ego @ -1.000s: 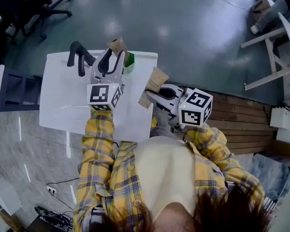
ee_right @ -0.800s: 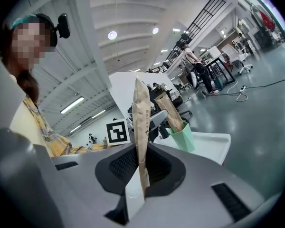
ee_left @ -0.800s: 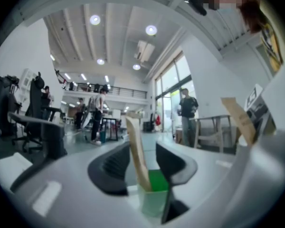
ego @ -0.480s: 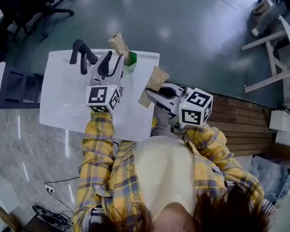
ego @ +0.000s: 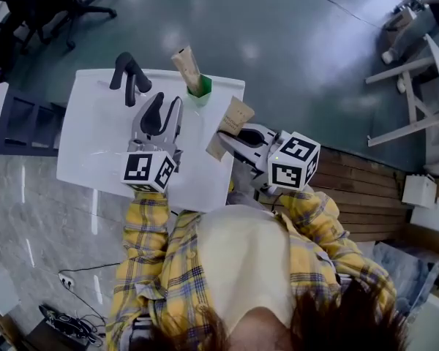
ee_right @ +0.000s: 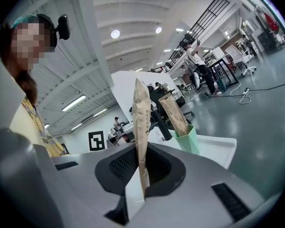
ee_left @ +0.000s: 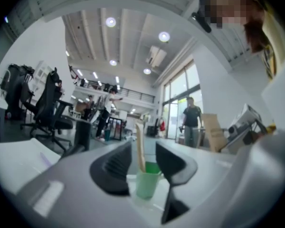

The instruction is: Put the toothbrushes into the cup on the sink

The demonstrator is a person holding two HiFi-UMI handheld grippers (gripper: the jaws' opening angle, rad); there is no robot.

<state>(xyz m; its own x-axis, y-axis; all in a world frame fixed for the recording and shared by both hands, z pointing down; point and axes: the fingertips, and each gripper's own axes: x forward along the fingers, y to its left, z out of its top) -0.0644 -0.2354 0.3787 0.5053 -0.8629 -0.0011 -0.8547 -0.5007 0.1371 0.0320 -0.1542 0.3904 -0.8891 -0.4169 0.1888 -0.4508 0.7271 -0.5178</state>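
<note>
White sink top (ego: pixel 95 159), centre-left of head view. 1 wrapped toothbrush (ego: pixel 185 63) stands in green cup (ego: pixel 200 92), upper centre: done. My left gripper (ego: pixel 166 104) has just been opening: jaws wide, empty, cup just beyond them. My right gripper (ego: pixel 225 137) clamps toothbrush 2 (ego: pixel 235 117), right of cup: judged 1 still to place.

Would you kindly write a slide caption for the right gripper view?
Right gripper clamps a paper-wrapped toothbrush upright, facing the green cup that holds a second wrapped toothbrush.
</note>
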